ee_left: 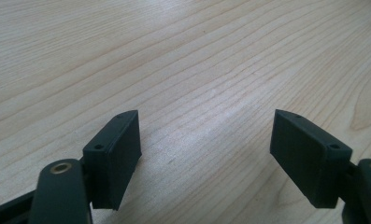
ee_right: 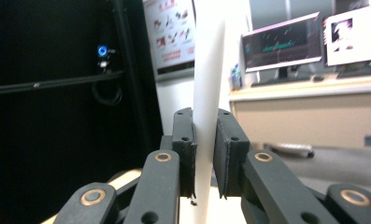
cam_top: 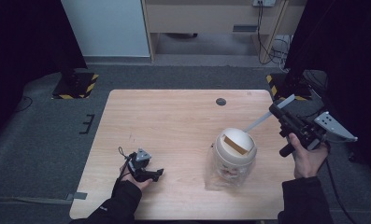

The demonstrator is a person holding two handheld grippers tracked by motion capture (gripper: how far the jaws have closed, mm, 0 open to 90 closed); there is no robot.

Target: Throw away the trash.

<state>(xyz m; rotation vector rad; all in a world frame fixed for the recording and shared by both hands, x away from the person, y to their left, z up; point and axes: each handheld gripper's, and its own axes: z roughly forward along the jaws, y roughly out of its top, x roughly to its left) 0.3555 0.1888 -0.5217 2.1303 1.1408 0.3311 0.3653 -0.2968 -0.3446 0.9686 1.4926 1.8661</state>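
Right gripper [cam_top: 273, 111] clamps white strip [cam_top: 267, 116]; strip's long axis runs toward 8 o'clock, to jar [cam_top: 231, 158]. Left gripper [cam_top: 159, 173] wide, idle.

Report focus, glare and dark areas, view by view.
High view: table evenly lit, surroundings very dark, jar slightly soft. Left gripper view: wood grain sharp, a pale sheen between the open jaws. Right gripper view: the white strip is overexposed and featureless, left half near black, monitors behind blurred.

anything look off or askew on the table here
Nothing spilled or damaged. The jar stands upright with a white strip poking out at a slant, pinched in the right gripper. The left gripper rests open on the table.
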